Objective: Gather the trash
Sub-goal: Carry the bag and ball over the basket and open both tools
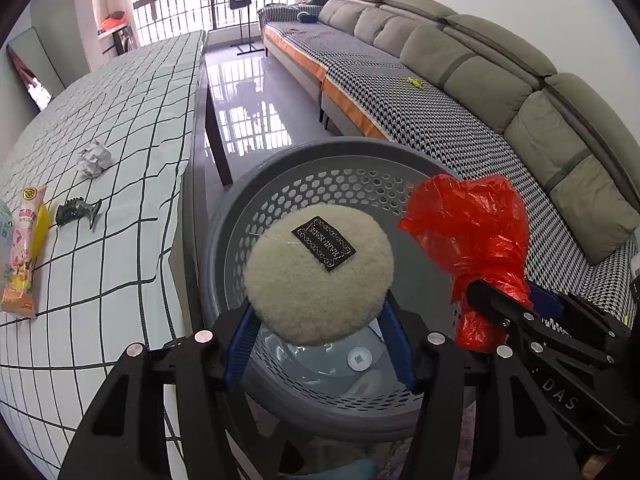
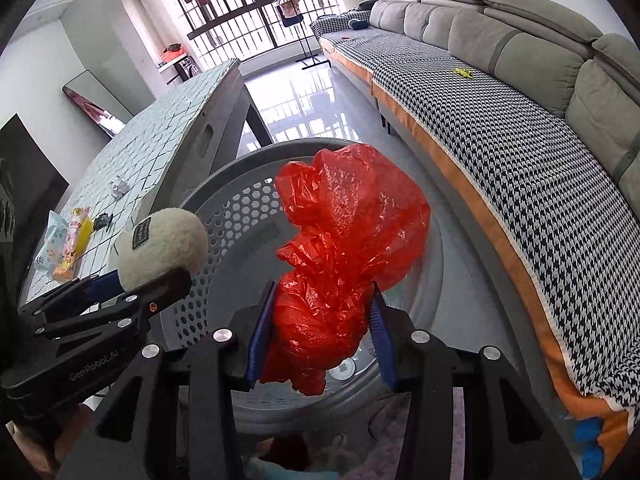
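The left gripper clamps a cream fleece pad. The right gripper clamps a crumpled red plastic bag. Both hang over the grey perforated basket.

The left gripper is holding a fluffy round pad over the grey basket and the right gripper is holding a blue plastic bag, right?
Almost. The plastic bag in the right gripper is red, not blue, as the right wrist view shows. The left gripper does hold the fluffy round pad over the grey basket.

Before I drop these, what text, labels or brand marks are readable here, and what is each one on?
"GenRobot.AI": on the left claw body.
"DAS": partial lettering on the right claw body.
Black patch on the fuzzy round pad: ornate lettering, unreadable.
Snack packets on the table: print too small.
Round sticker in the basket: a code, unreadable.
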Tool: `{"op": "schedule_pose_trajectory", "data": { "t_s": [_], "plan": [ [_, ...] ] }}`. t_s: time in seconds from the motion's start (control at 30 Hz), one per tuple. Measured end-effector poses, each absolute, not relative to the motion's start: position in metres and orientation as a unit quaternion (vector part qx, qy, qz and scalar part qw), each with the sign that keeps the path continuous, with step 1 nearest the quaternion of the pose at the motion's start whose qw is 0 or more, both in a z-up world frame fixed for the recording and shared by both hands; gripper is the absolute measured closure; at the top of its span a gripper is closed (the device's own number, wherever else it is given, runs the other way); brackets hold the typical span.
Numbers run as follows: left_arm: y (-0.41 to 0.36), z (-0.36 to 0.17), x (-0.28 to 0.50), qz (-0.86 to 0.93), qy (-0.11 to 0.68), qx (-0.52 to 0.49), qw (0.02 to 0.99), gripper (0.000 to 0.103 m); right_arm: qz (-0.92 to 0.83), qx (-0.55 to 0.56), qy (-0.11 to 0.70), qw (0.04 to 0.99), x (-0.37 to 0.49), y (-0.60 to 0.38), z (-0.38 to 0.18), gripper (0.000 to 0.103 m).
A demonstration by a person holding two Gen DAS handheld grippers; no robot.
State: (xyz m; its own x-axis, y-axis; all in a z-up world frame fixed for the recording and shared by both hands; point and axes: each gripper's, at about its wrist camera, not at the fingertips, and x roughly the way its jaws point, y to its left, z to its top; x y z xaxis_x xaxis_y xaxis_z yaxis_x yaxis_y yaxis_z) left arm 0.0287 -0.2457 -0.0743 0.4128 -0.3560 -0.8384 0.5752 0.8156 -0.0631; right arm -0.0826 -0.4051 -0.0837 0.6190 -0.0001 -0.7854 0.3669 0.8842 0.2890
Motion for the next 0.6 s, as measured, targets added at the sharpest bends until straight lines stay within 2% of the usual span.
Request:
{"op": "schedule_pose_trajectory", "data": {
  "t_s": [0.43,0.5,0.57,0.6],
  "plan": [
    [-0.2435,-0.0749,0.0296,-0.279,0.465,0.113,0.832,0.045,-0.102,0.215,0.421,0.875,-0.079,-0.4041,-0.0831,0.059],
    [-0.2423,-0.0732,0.0284,-0.278,0.464,0.112,0.834,0.044,-0.102,0.216,0.419,0.876,-0.0799,-0.4043,-0.0823,0.049],
    [-0.2408,-0.072,0.0279,-0.276,0.462,0.11,0.835,0.038,-0.105,0.216,0.414,0.878,-0.0813,-0.4048,-0.0801,0.042],
    [-0.2407,-0.0716,0.0277,-0.276,0.462,0.109,0.836,0.037,-0.105,0.217,0.413,0.878,-0.0818,-0.4049,-0.0793,0.041]
  ]
}}
